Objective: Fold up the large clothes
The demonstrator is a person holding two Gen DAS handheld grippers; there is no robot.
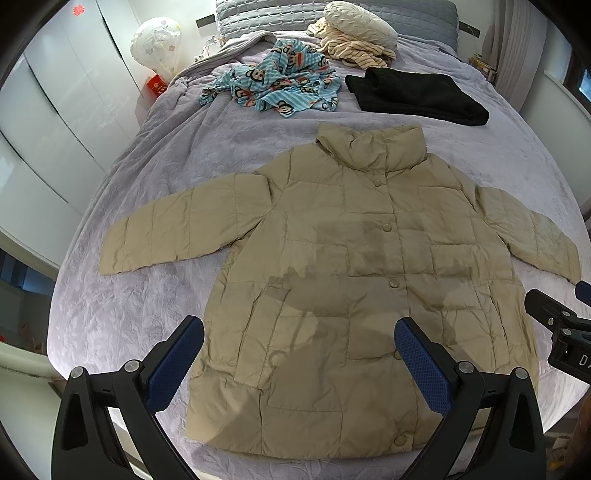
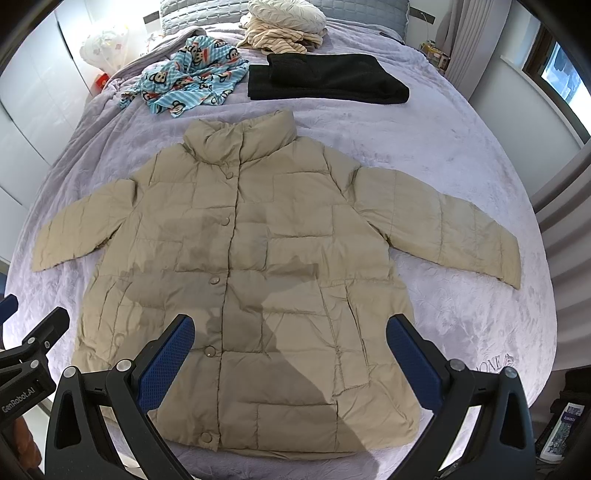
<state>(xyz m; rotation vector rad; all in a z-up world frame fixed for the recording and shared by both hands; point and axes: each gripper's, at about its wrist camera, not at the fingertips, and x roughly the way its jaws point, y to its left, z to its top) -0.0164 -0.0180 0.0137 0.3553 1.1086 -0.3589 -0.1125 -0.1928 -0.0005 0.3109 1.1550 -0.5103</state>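
The left gripper (image 1: 298, 354) and the right gripper (image 2: 290, 350) are held above the hem of the beige padded jacket (image 1: 351, 280), jaws spread wide and grasping nothing. Both are judged to be poised for a first hold, since no fold has yet been made.

The jacket is laid flat on the lilac bedspread (image 1: 155, 280), front up and snapped closed, sleeves spread to either side, the collar pointing away from the grippers. This layout is judged to suit folding the sleeves inward first.

Beyond the collar a black folded garment (image 1: 417, 96) is set aside, perhaps already finished. Just beside it, a crumpled blue monkey-print cloth (image 1: 273, 88) is seen. Farther still beyond the collar, a striped garment (image 1: 351, 50) lies under a cream round cushion (image 1: 360, 20).

The jacket's left sleeve cuff is shown whole only in the left wrist view; the right cuff (image 2: 502, 258) and embroidered lettering on the bedspread appear fully only in the right wrist view.
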